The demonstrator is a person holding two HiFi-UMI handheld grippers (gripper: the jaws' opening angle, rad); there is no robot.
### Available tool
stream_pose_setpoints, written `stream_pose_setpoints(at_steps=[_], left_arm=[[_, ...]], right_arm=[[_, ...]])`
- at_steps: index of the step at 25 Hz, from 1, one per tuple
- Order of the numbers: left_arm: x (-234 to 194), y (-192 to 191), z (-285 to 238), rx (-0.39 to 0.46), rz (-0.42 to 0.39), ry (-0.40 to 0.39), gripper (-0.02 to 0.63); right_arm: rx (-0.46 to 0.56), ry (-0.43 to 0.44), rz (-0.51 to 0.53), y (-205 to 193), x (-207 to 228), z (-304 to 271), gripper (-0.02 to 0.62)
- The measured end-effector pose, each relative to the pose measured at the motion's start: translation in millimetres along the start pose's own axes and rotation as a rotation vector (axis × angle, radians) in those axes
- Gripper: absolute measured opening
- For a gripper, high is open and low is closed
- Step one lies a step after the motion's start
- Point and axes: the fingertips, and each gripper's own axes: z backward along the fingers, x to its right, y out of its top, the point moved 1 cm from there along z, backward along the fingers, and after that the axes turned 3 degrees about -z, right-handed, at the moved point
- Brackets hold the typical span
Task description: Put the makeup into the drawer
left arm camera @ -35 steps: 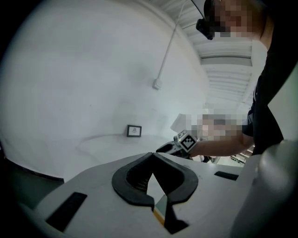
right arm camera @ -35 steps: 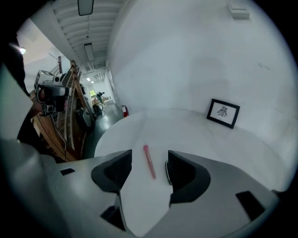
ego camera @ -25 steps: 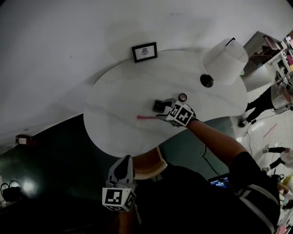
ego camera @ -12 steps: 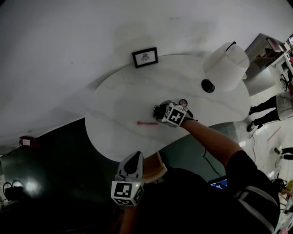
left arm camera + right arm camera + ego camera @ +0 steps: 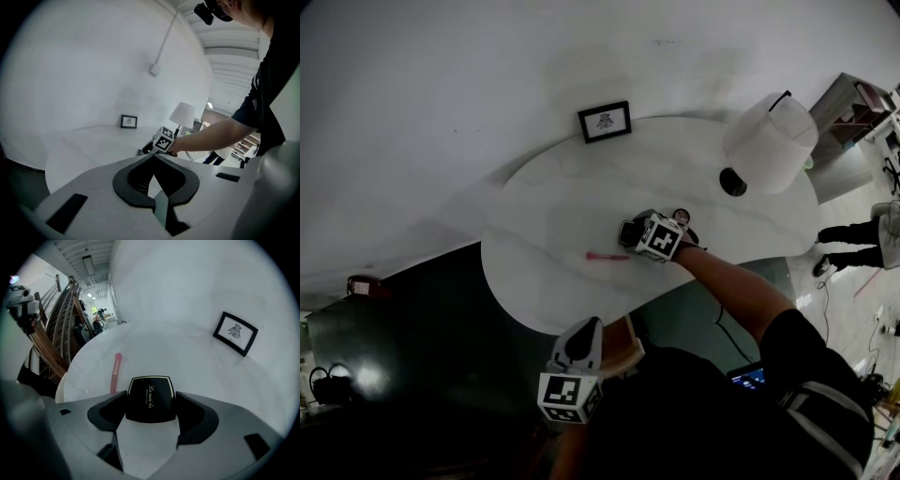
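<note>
Head view: white oval counter (image 5: 544, 225) seen from above. The right tool (image 5: 645, 230) has come down onto a black makeup compact (image 5: 626, 232), which lies flat near the counter's middle. A pink brush (image 5: 607, 255) lies just beside it, towards the person. Behind stand a small framed picture (image 5: 605, 122) and a white lamp (image 5: 769, 141). The left tool (image 5: 579, 345) has drifted in to the counter's near edge, low and well apart from the makeup. I cannot tell a drawer for certain here.

Left gripper view: the left tool (image 5: 153, 155) has its jaws pressed together, tips meeting, with nothing between them. It looks across the counter at the right tool's marker cube.

Right gripper view: the right tool (image 5: 151, 400) has just been spreading its jaws, and they now stand wide apart. The compact (image 5: 150, 392) sits squarely between them, resting on the counter, not yet pinched. The pink brush (image 5: 114, 372) lies beyond, to the left.

Judgement: the tool is placed for the pick; closing on the compact looks like the next step, so the task is only starting.
</note>
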Motion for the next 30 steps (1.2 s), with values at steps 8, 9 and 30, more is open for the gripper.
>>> stream_pose_setpoints(at_steps=[8, 9, 30], left_arm=[[-1, 2, 14, -0.008, 0.019, 0.018, 0.011], [-2, 2, 17, -0.006, 0.020, 0.019, 0.011], [-60, -27, 107, 0.043, 0.058, 0.045, 0.011]], right_arm=[[-0.007, -0.023, 0.002, 0, 0, 16, 0.278], [0.003, -0.028, 0.001, 2, -1, 19, 0.278], [0.079, 0.091, 0.074, 39, -193, 27, 0.278]])
